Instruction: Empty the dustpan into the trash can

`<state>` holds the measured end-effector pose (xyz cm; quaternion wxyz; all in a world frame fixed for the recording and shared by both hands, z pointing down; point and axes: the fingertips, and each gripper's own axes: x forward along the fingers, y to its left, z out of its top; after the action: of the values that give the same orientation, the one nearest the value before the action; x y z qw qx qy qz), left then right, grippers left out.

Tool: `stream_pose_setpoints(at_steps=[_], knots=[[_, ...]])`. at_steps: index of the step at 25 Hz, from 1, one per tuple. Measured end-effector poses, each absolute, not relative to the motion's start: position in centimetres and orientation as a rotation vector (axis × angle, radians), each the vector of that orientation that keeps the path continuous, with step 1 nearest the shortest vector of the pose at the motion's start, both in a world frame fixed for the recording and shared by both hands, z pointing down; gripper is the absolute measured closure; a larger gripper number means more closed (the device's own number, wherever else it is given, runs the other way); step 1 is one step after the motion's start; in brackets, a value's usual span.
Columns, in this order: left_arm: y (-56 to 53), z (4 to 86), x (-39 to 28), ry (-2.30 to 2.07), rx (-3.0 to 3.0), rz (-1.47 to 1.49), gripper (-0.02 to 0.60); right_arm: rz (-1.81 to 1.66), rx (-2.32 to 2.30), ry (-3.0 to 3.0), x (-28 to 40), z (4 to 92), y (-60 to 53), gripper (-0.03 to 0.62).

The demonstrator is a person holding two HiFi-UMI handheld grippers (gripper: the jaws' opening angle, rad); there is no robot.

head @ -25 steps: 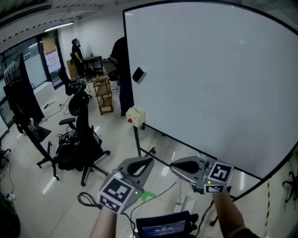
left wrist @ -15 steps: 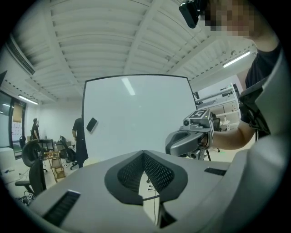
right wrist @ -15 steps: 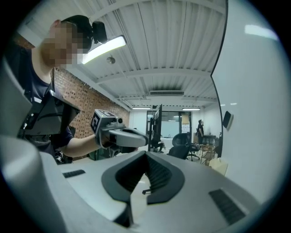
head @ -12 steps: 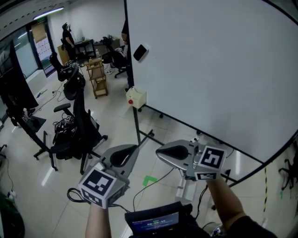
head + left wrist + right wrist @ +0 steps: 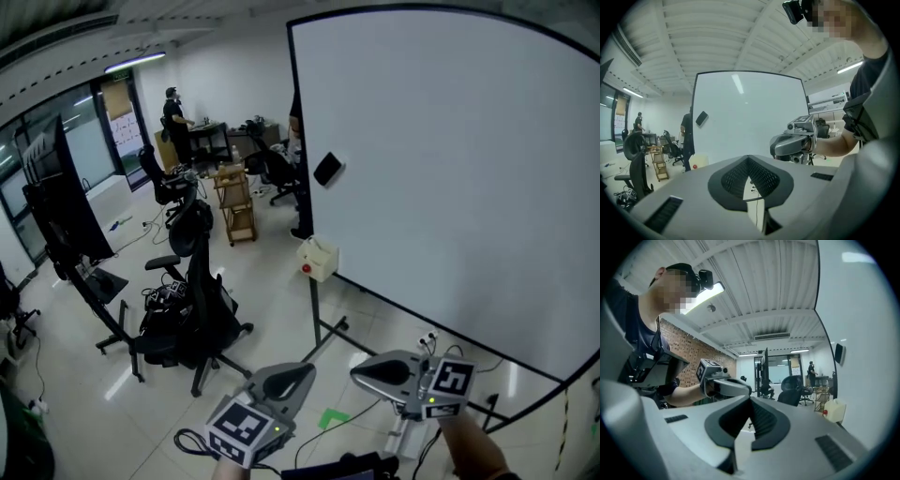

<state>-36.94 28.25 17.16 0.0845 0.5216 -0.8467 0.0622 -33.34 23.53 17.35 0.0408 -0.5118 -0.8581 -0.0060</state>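
Left tongs (image 5: 298, 375), right tongs (image 5: 364, 374): closed, empty

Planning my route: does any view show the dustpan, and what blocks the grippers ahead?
No dustpan or trash can shows. The whiteboard stands right ahead of the left gripper and right gripper, both shut and empty.

left hand-held gripper (image 5: 286, 382) lower | right hand-held gripper (image 5: 377, 373) lower (in head view)

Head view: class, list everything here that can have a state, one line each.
left hand-held gripper: shut, empty
right hand-held gripper: shut, empty
whiteboard: upright, unmarked
black office chair: upright, unoccupied
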Motion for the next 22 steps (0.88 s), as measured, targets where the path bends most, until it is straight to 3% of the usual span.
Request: stream_pose_setpoints(at_steps=[9,22], knots=[[27.9,17.2,-44.2,-2.563,1.456,0.171,0.583,-0.024,-1.657,-2.556,-41.0,18.3,22.7,0.586],[22.6,18.3,-47.7,-2.509,1.500,0.124,0.583,0.070,-1.606,-2.552,-46.1,20.5,17.9,0.586]])
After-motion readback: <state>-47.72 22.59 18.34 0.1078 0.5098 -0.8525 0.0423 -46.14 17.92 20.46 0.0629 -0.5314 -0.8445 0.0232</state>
